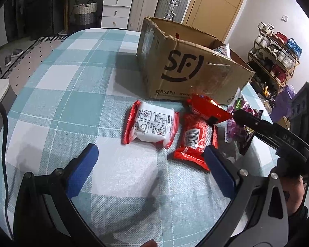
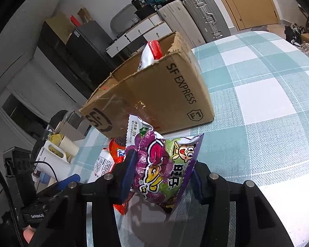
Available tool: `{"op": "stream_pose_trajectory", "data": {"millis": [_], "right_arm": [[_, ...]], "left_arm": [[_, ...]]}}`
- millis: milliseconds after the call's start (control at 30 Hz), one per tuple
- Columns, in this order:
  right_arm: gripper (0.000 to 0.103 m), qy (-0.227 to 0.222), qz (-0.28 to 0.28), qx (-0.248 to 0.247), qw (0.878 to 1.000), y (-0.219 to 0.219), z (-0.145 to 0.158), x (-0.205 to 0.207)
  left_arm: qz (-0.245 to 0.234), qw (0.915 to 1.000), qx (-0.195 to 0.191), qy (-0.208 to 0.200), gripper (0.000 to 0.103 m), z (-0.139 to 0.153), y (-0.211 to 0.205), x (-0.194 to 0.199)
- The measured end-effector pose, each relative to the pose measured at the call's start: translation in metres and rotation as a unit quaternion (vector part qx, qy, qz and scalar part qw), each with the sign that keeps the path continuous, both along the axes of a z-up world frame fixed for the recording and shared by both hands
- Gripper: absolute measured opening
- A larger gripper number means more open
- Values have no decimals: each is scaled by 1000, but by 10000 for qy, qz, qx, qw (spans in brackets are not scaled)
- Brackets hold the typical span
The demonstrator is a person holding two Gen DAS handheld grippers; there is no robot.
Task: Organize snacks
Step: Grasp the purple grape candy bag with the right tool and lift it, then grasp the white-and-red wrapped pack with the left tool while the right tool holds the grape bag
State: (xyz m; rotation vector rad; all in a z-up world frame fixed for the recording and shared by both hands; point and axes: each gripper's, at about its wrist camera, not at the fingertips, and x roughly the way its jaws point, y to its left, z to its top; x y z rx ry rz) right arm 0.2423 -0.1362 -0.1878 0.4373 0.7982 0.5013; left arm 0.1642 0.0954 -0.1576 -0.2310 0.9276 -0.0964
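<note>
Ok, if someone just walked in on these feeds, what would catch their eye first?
Probably the purple candy bag pinched in the right gripper, filling the right wrist view just in front of the open SF Express cardboard box. Next, the red snack packets and the red-edged white packet lying on the checked tablecloth, ahead of the open, empty left gripper.

My left gripper (image 1: 151,154) hangs low with its blue-padded fingers (image 1: 88,160) spread wide apart. My right gripper (image 2: 161,177) has its blue pads (image 2: 129,173) pinched on a crinkly purple snack packet (image 2: 164,170).

Checked table (image 1: 76,78): box (image 1: 187,68), seemingly three packets (image 1: 151,122).
</note>
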Motion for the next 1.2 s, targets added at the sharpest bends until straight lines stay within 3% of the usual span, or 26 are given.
{"op": "stream_pose_trajectory", "data": {"millis": [333,733,1200], "right_arm": [[48,-119,7,159,9998,-15,6,-20],[48,-59,-89,164,9998,-30,2,-43],[48,-164,-113,198,9996,-35,8,-54]], "left_arm": [[28,10000,-28,45,102,-1,11,19],[-31,9992,8,410,102,-23,6,59],[-138,9982,223,530,102,-30,2,80]]}}
